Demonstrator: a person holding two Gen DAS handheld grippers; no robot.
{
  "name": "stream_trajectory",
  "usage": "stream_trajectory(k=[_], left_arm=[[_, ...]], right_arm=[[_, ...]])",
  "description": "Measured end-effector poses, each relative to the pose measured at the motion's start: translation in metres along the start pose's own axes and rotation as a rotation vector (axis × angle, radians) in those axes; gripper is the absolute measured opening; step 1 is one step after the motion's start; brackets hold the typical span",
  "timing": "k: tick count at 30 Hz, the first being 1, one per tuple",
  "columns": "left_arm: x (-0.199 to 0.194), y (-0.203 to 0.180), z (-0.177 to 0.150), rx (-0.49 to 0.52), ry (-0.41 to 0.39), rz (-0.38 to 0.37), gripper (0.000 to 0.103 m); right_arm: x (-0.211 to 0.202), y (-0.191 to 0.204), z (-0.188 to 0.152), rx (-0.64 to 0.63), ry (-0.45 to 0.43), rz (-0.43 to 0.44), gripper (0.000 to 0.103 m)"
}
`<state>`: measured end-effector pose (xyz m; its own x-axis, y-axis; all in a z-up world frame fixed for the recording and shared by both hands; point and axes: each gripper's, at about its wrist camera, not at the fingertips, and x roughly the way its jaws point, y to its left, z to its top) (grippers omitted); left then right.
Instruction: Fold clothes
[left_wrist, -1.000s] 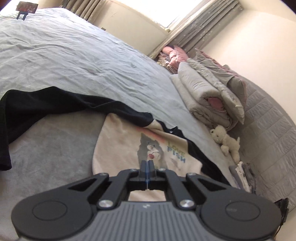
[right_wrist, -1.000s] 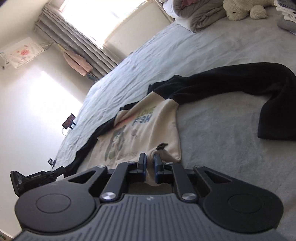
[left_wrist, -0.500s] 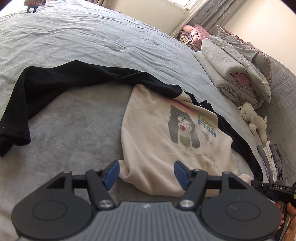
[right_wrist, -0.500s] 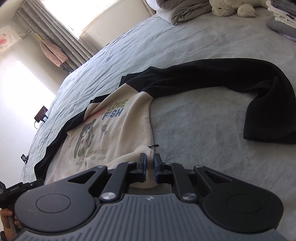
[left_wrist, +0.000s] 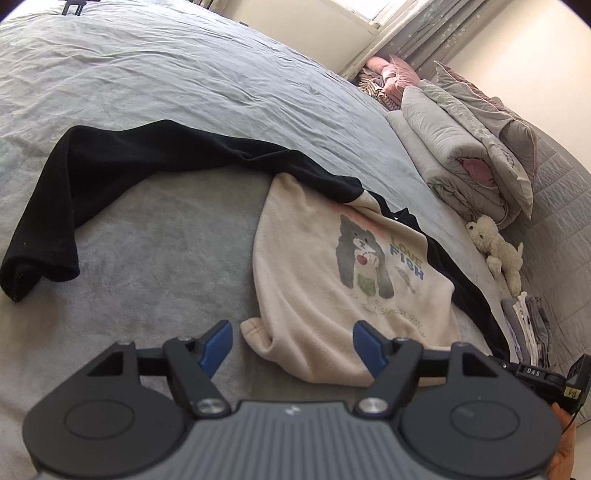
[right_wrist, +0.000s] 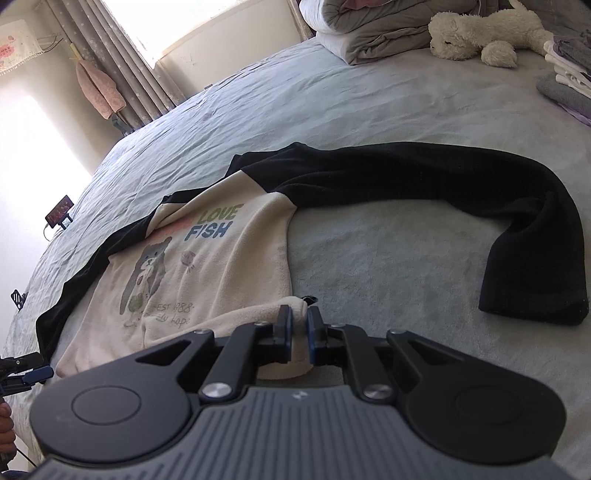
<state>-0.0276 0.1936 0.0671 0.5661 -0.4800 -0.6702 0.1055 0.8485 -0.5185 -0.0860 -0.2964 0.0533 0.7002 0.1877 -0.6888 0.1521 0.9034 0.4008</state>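
A cream sweatshirt with black sleeves and a cat print reading LOVE FISH lies front up on the grey bed. One black sleeve stretches far to the left in the left wrist view; the other sleeve runs right in the right wrist view. My left gripper is opening, its blue pads wide apart above the cream hem, pressing on nothing. My right gripper is shut on a bunched corner of the cream hem. The sweatshirt spreads out ahead of it.
Folded grey quilts and pillows are stacked at the head of the bed. A white plush toy and a pile of folded clothes lie near them. A phone on a stand sits at the bed's far edge.
My left gripper was shut on the hem and has opened wide, letting the cloth drop flat. The right gripper stays shut on the hem corner while its view has tilted downward.
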Motion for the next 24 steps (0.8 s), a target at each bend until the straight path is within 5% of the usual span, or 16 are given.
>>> stream_trajectory(k=[9, 18, 19, 20, 21, 24], left_arm=[[0.007, -0.005, -0.001, -0.001, 0.012, -0.054, 0.076], [0.038, -0.039, -0.016, 0.235, 0.059, 0.008, 0.074], [0.043, -0.043, -0.018, 0.274, 0.075, 0.023, 0.066], [0.047, -0.047, -0.02, 0.308, 0.088, 0.043, 0.034], [0.05, -0.048, -0.022, 0.333, 0.092, 0.071, 0.016], [0.043, -0.041, -0.017, 0.277, 0.073, 0.039, 0.011]], right_arm=[[0.041, 0.014, 0.027, -0.074, 0.013, -0.076, 0.011], [0.041, 0.016, 0.029, -0.062, 0.007, -0.071, 0.011], [0.04, 0.015, 0.029, -0.056, 0.005, -0.069, 0.011], [0.039, 0.015, 0.029, -0.05, 0.002, -0.066, 0.011], [0.037, 0.015, 0.028, -0.048, -0.003, -0.065, 0.011], [0.028, 0.016, 0.026, -0.046, -0.026, -0.056, 0.011]])
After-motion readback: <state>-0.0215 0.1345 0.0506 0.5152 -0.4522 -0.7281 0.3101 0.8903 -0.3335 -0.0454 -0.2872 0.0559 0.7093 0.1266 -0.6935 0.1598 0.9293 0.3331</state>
